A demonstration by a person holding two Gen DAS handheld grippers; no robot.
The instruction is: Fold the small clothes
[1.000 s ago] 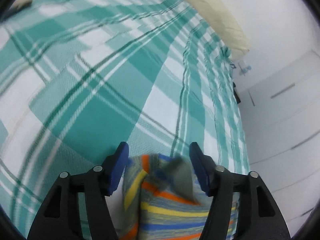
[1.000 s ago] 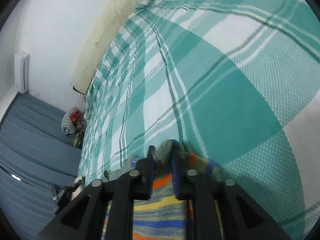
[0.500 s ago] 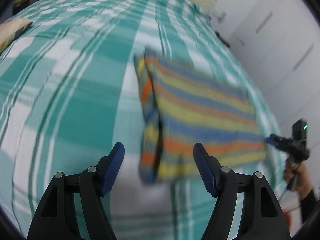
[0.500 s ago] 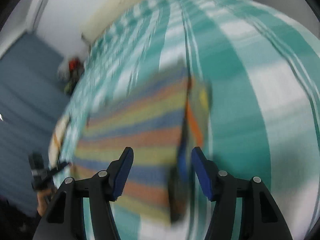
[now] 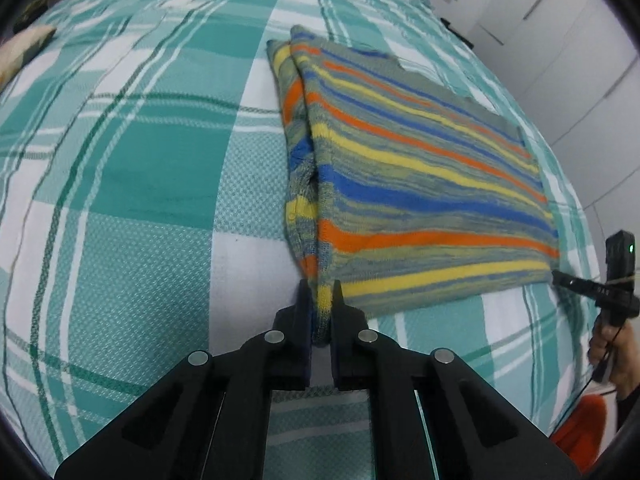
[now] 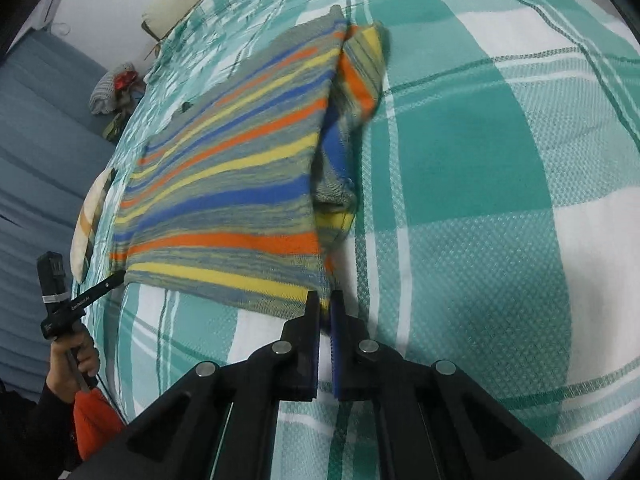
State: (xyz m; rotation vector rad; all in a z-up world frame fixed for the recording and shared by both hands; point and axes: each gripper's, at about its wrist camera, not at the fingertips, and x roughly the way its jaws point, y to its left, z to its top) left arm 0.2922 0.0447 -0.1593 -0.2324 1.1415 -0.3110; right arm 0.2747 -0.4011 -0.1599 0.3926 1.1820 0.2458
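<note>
Garment: a knitted striped sweater (image 5: 420, 184) lies flat on the bed, folded into a rough rectangle; bands of orange, yellow, blue and grey-green run across it, the knit soft and slightly fuzzy.
Folded sleeve: a narrow strip of the same knit (image 5: 298, 148) is tucked along one long side, bulging out from under the top layer.
Bed cover: woven cotton sheet (image 5: 132, 168) in teal and white plaid with thin dark green lines, a fine waffle-like weave showing up close.
Left gripper (image 5: 321, 300): black plastic arms with round metal pins; its jaws are closing and pinch the near corner of the sweater, cloth bunched between the pads.
Right gripper (image 6: 325, 306): same build, blue pads; jaws clenched on the opposite near corner (the hem edge disappears between them).
Other views: each gripper appears small at the frame edge of the other's camera, held by a hand (image 6: 76, 354) in a dark sleeve.
Surroundings: pale pillow (image 6: 90, 216) near the sweater's far side; white cupboard doors (image 5: 560, 32); blue-grey curtain (image 6: 36, 128).
</note>
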